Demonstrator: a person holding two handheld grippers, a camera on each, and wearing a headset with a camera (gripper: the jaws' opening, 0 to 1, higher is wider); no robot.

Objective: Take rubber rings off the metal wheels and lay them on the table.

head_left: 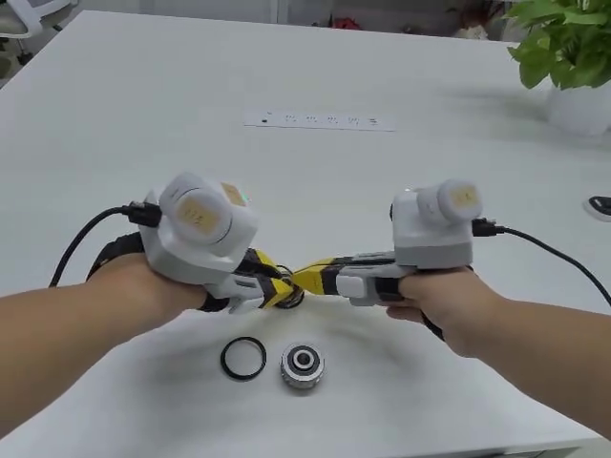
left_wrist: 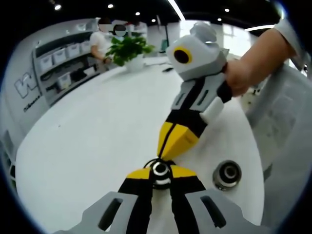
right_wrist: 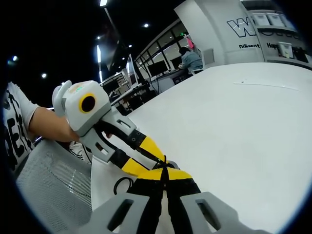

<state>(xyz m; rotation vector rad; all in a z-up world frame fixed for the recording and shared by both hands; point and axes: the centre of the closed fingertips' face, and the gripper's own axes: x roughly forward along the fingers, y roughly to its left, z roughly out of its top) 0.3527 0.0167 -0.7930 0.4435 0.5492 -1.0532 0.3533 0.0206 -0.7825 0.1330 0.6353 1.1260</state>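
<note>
A small metal wheel (left_wrist: 161, 169) is held above the white table (head_left: 191, 114), clamped between the yellow tips of my left gripper (head_left: 280, 288). My right gripper (head_left: 305, 279) comes in from the opposite side, its jaws shut on the black rubber ring (left_wrist: 157, 160) at the wheel's rim. The two grippers meet tip to tip, so the ring is mostly hidden. On the table below them lie a loose black rubber ring (head_left: 243, 359) and a bare metal wheel (head_left: 302, 366), side by side and apart. That bare wheel (left_wrist: 226, 174) also lies to the right of my left gripper (left_wrist: 161, 172).
A white socket strip (head_left: 320, 121) is set in the table's middle. At the far right stand a potted plant (head_left: 571, 57) and a small dark object (head_left: 600, 205). The table's front edge (head_left: 535, 450) runs just below the loose parts. People are in the background.
</note>
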